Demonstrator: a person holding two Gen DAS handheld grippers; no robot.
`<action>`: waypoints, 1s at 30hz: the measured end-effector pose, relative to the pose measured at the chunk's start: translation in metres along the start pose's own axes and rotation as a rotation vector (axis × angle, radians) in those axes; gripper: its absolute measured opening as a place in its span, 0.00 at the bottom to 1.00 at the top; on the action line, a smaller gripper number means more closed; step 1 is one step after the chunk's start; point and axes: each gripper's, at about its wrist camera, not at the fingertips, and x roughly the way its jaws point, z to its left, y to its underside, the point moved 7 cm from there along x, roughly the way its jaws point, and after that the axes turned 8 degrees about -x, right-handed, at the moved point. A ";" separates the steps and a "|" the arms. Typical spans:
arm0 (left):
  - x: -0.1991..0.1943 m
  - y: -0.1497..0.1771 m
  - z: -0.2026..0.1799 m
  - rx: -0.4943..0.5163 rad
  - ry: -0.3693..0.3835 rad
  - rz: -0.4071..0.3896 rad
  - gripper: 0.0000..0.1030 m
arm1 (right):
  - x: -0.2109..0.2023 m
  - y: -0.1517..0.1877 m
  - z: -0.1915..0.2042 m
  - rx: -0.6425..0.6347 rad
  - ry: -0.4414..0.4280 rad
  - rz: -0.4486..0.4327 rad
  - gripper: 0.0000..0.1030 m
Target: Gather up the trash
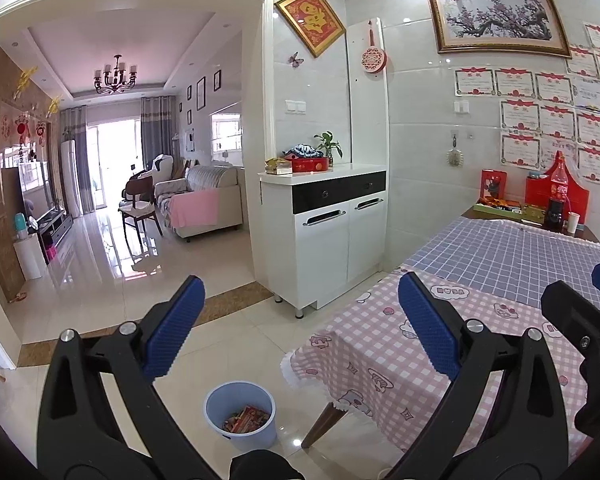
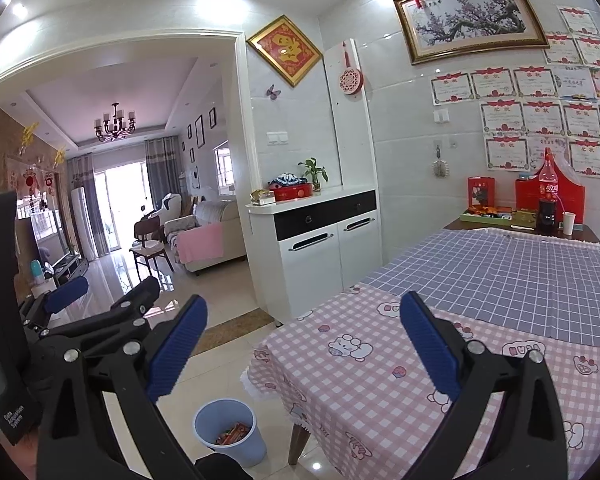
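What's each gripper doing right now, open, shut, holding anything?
Left gripper: open, nothing between its fingers.
Right gripper: open, nothing between its fingers.

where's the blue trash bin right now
The blue trash bin stands on the tiled floor by the near corner of the table, beside its wooden leg; both wrist views show it low, left of the pink checked cloth.

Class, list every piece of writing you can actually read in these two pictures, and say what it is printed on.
"Data Acquisition System": white print on the black device at the left edge.
Cola bottle label: white script, too blurred to read.
Wall certificates: too small.
Red-and-gold framed character: not legible.
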 end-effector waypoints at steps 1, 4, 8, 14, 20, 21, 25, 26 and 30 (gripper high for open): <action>0.000 0.000 0.001 -0.001 -0.002 0.000 0.93 | 0.001 0.001 0.001 -0.001 -0.002 0.003 0.92; 0.002 0.001 0.002 -0.005 -0.003 0.005 0.93 | 0.002 0.002 0.002 -0.003 -0.004 0.006 0.92; 0.003 0.003 0.001 0.002 -0.001 0.011 0.93 | 0.004 0.002 0.000 0.000 -0.003 0.009 0.92; 0.003 0.004 0.000 0.003 -0.001 0.012 0.93 | 0.005 0.002 -0.003 0.005 -0.001 0.011 0.92; 0.003 0.004 0.000 0.006 -0.001 0.012 0.93 | 0.005 0.002 -0.003 0.005 0.000 0.011 0.92; 0.003 0.004 0.000 0.006 -0.001 0.013 0.93 | 0.006 0.002 -0.003 0.006 0.000 0.012 0.92; 0.004 0.005 -0.001 0.006 -0.002 0.016 0.93 | 0.006 0.005 -0.003 0.009 -0.004 0.015 0.92; 0.005 0.004 -0.001 0.006 -0.002 0.017 0.93 | 0.006 0.006 -0.003 0.009 -0.004 0.016 0.92; 0.006 0.005 -0.001 0.008 -0.001 0.019 0.93 | 0.005 0.007 -0.003 0.009 -0.005 0.019 0.92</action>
